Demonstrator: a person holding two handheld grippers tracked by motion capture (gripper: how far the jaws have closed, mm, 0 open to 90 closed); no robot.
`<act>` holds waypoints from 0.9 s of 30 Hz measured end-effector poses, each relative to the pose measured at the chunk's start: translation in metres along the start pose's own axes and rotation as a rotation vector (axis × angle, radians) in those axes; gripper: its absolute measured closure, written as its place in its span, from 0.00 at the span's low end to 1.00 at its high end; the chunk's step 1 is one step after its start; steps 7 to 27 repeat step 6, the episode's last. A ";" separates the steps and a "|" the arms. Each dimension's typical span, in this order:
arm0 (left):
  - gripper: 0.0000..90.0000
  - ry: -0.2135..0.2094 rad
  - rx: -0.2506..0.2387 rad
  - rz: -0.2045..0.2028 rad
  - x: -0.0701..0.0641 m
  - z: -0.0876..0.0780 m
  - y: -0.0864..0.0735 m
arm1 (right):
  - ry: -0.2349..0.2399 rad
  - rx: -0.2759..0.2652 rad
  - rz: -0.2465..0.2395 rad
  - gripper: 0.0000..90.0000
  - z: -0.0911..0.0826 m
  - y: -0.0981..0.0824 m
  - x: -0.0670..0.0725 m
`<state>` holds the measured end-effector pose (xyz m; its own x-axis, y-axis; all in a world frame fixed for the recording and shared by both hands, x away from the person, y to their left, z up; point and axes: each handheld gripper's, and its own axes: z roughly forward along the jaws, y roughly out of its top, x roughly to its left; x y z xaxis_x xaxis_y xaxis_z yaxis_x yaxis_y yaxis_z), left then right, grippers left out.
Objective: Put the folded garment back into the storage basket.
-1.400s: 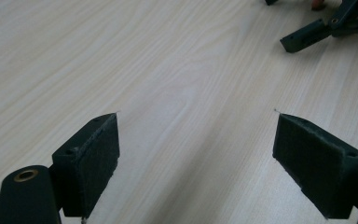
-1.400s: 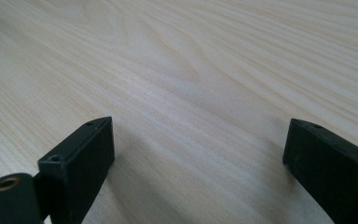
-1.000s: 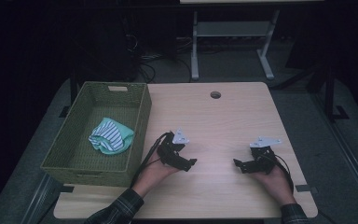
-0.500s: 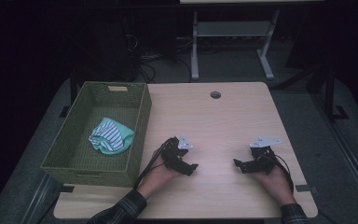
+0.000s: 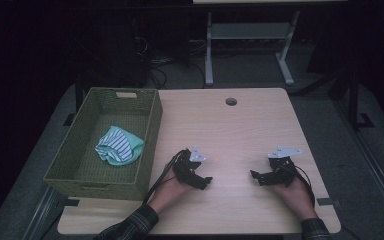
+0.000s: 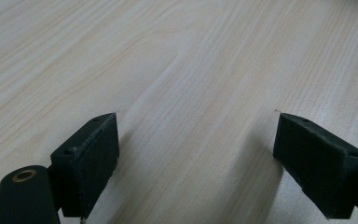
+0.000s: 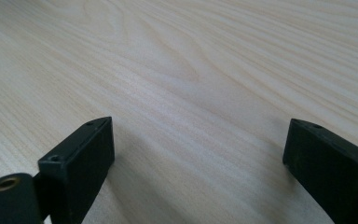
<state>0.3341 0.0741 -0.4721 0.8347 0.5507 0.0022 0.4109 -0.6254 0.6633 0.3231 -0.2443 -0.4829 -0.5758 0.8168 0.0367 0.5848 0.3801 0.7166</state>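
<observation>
Evidently the work is at rest — both grippers sit on the bare table (image 5: 240, 130) with nothing between their jaws. The left gripper (image 5: 206, 181) has drawn back a little toward the person over the last second, away from the green woven basket (image 5: 152, 125), and now lies at about seven o'clock on the tabletop; the right gripper (image 5: 256, 176) has kept its place at about five o'clock. In the left gripper view the left gripper (image 6: 196, 158) has its jaws spread wide over plain wood grain, and the right gripper (image 7: 198, 168) is spread just as wide in its own view. The striped cloth (image 5: 118, 146) — teal and white, bunched up — lies inside the basket, at nine o'clock from the left hand (image 5: 172, 187). I judge the cloth already delivered, and the retreat a return to a neutral pose.
</observation>
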 end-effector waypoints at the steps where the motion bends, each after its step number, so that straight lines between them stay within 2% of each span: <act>1: 0.15 -0.003 -0.003 0.002 0.000 0.000 -0.001 | 0.000 0.000 0.000 0.09 0.000 0.000 0.000; 6: 0.14 -0.007 -0.036 0.008 0.001 0.000 -0.005 | 0.000 0.000 -0.001 0.09 0.000 0.000 0.000; 27: 0.14 -0.007 -0.036 0.008 0.001 0.000 -0.005 | 0.000 0.000 -0.001 0.09 0.000 0.000 0.000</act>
